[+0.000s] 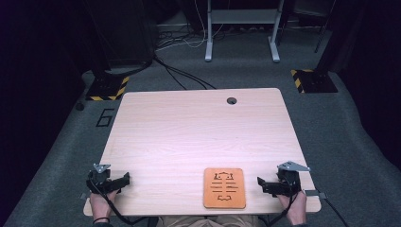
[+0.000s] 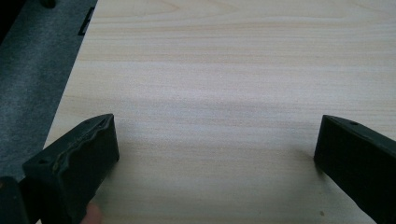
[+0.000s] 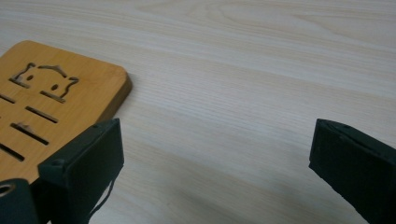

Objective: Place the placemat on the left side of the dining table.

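1. Trivet: flat orange-brown wooden board with rounded corners, lying on the table near its front edge, right of centre. Slots are cut through it, with a cat-face outline at the far end. In the right gripper view its corner lies just beside the left-hand jaw, and nothing grips it.

2. Right gripper: held in the person's right hand at the front right of the table, just beside the trivet's right edge but apart from it. Jaws stand wide apart with bare wood between them. A grey three-cornered plate sits on top.

3. Left gripper: held in the left hand at the front left corner, well apart from the trivet. Its own view shows the jaws spread wide over bare tabletop, holding nothing.

4. Table: pale wood-grain top with a round cable hole near the far edge.

5. Floor: grey carpet, with black cables, yellow-and-black striped stand bases at the far corners, and a white desk frame beyond.
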Tool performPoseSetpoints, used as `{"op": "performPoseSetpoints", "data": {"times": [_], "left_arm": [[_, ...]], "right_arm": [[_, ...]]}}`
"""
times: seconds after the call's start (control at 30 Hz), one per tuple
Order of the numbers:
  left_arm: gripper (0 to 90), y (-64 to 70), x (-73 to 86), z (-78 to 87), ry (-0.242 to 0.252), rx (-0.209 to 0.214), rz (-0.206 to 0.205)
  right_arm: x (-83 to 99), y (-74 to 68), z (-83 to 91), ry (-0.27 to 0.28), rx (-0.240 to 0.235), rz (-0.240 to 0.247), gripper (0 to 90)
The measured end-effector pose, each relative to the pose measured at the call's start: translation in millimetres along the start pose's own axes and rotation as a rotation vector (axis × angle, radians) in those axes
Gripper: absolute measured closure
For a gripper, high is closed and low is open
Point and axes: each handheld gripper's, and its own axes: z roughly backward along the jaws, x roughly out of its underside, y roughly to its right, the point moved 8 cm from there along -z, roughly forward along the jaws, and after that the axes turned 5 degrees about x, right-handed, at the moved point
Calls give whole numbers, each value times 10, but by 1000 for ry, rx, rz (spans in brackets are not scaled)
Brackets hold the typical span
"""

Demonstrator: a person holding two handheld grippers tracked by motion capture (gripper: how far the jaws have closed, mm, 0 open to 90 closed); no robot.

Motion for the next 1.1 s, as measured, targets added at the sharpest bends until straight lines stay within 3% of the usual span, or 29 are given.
{"op": "performPoseSetpoints", "data": {"times": [0.33,0.6,1.1], "left_arm": [[0,0,0,1,-1,0,0],[0,0,0,0,-1,0,0],[0,0,0,0,0,0,1]], "right_arm": [[-20,-352,-145,-23,-63,45,29],[-18,-533,-245,-48,-85,78,36],[-6,-645,-344,-64,-69,106,44]]}}
